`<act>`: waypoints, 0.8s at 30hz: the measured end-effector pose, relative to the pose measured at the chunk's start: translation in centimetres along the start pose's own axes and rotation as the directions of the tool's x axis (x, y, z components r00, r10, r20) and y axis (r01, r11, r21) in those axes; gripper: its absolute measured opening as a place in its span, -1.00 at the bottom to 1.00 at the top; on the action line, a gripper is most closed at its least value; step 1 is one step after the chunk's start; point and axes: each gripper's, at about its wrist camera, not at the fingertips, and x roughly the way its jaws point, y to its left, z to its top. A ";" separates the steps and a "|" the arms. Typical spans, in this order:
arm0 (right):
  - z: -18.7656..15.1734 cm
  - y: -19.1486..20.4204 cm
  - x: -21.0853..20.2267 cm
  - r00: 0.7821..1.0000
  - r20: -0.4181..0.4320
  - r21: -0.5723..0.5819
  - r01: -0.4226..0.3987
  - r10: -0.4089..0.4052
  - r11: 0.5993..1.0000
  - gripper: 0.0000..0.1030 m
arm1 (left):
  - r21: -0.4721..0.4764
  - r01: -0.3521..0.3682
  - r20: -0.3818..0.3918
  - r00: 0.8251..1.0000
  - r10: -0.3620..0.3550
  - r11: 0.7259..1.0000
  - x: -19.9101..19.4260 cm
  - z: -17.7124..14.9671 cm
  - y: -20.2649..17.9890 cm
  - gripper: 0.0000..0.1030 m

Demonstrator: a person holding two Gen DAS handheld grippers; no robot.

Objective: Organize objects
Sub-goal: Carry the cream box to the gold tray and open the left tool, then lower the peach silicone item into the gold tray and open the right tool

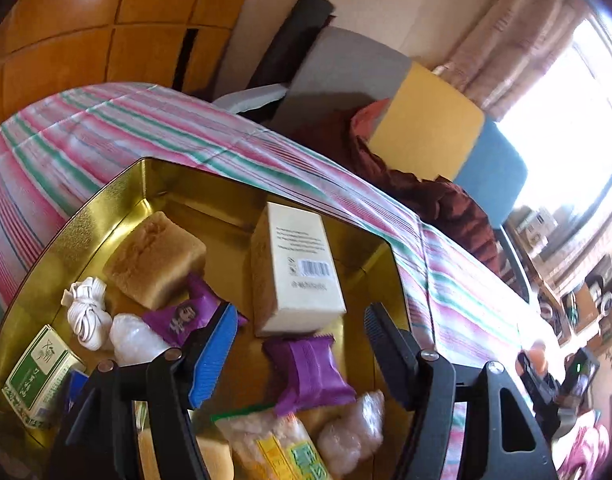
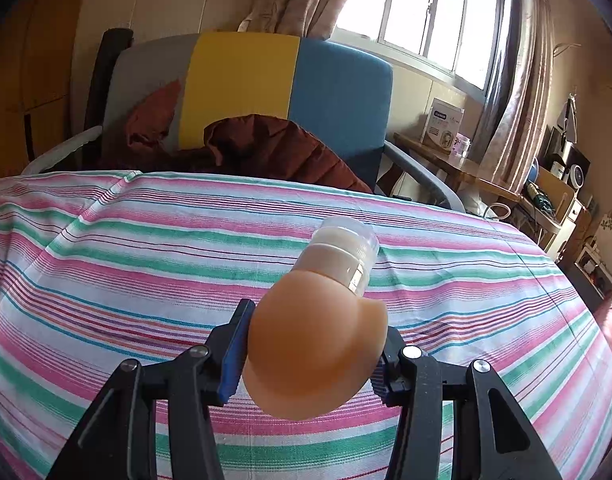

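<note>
A gold tin tray (image 1: 118, 184) lies on the striped cloth. It holds a cream box (image 1: 298, 268), a brown spongy block (image 1: 156, 258), a coiled white cable (image 1: 86, 312), two purple packets (image 1: 307, 372) (image 1: 184, 316), a green-and-white box (image 1: 40, 376), clear-wrapped sweets (image 1: 136, 338) and a yellow-green snack bag (image 1: 274, 444). My left gripper (image 1: 302, 320) hangs open above the tray; nothing is between its pads, and the nearer purple packet lies below the gap. My right gripper (image 2: 315, 328) is shut on an orange rounded bottle (image 2: 313, 352) with a clear cap (image 2: 345, 248), held above the cloth.
The pink, green and white striped cloth (image 2: 146, 248) covers the table. Behind its far edge stands a grey, yellow and blue chair back (image 2: 242, 84) with a dark red jacket (image 2: 274, 144) draped on it. A wooden side table (image 2: 457, 164) with a white carton sits by the window.
</note>
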 end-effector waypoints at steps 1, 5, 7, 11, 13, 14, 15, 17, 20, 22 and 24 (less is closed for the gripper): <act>0.0 0.0 0.0 1.000 -0.006 0.000 -0.011 0.011 1.000 0.00 | 0.022 0.008 0.002 1.000 -0.008 1.000 -0.3 -0.3 -0.2 0.31; 0.0 0.6 -0.2 0.997 -0.045 -0.020 -0.069 0.068 0.997 0.00 | 0.106 0.021 0.004 1.000 -0.022 0.994 -1.3 -1.2 -0.9 0.31; 0.0 1.3 -0.6 0.992 -0.065 -0.027 -0.114 0.112 0.993 0.00 | 0.135 0.024 0.003 1.000 -0.024 0.991 -1.6 -1.5 -1.1 0.31; 0.2 3.4 -2.2 0.971 -0.079 -0.017 -0.226 0.224 0.974 0.00 | 0.150 0.038 -0.005 0.999 -0.037 0.988 -2.1 -2.2 -0.9 0.31; 0.5 4.8 -3.2 0.952 -0.084 -0.001 -0.296 0.294 0.955 0.00 | 0.151 0.037 -0.013 0.999 -0.035 0.988 -2.1 -2.5 -0.6 0.31; 0.6 5.7 -3.6 0.939 -0.090 0.005 -0.333 0.332 0.943 0.00 | 0.149 0.038 -0.016 0.999 -0.036 0.988 -2.2 -2.6 -0.4 0.31; 0.8 6.7 -4.1 0.923 -0.095 0.009 -0.374 0.373 0.928 0.00 | 0.148 0.039 -0.024 0.999 -0.036 0.988 -2.2 -2.7 -0.3 0.31; 1.3 8.8 -5.2 0.900 -0.093 -0.003 -0.429 0.427 0.903 0.00 | 0.144 0.046 -0.026 0.999 -0.042 0.989 -2.4 -2.9 0.1 0.31; 2.1 12.1 -7.2 0.855 -0.081 -0.036 -0.517 0.513 0.855 0.00 | 0.144 0.052 -0.028 0.998 -0.048 0.988 -2.6 -2.9 0.4 0.31; 2.7 14.3 -8.5 0.819 -0.079 -0.053 -0.573 0.569 0.818 0.00 | 0.142 0.048 -0.025 0.999 -0.044 0.989 -2.9 -3.0 0.7 0.31; 3.2 16.3 -9.6 0.790 -0.080 -0.079 -0.613 0.608 0.786 0.00 | 0.139 0.043 -0.024 0.999 -0.040 0.989 -3.1 -2.9 1.0 0.31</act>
